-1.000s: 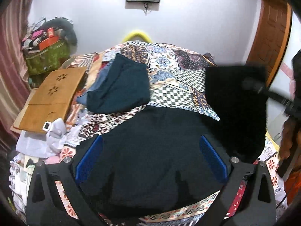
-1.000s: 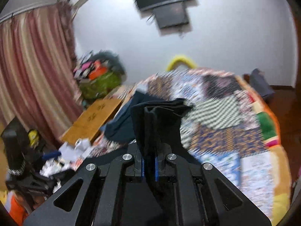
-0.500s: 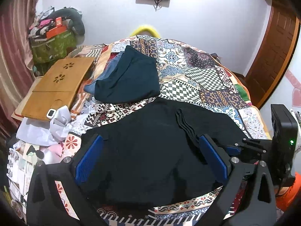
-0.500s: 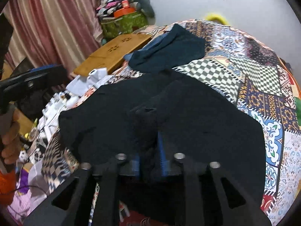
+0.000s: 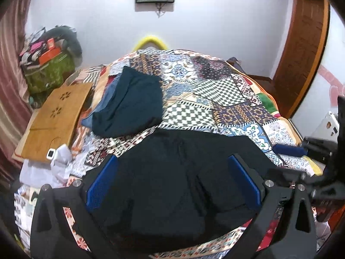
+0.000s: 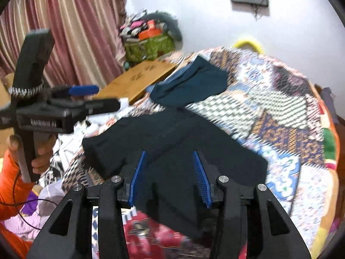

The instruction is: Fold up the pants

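Observation:
Black pants [image 5: 179, 181] lie folded on the patchwork bedspread [image 5: 217, 99] near the bed's front edge; they also show in the right wrist view [image 6: 179, 151]. My left gripper [image 5: 172, 181] is open and empty above the pants. My right gripper [image 6: 169, 177] is open and empty, just above the pants' near part. The right gripper's blue pad [image 5: 287, 150] shows at the right in the left wrist view. The left gripper [image 6: 84, 96] shows at the left in the right wrist view, held in a hand.
A folded dark teal garment [image 5: 131, 105] lies further back on the bed, over a blue one. A wooden lap table [image 5: 56, 116] and white cloths [image 5: 58, 161] lie at the left. Curtains [image 6: 64, 26], a green bag [image 6: 148, 47] and a wooden door [image 5: 301, 49] border the room.
My right gripper has laid the folded part of the pants down, opened, and drawn back. The left gripper has stayed open above the pants.

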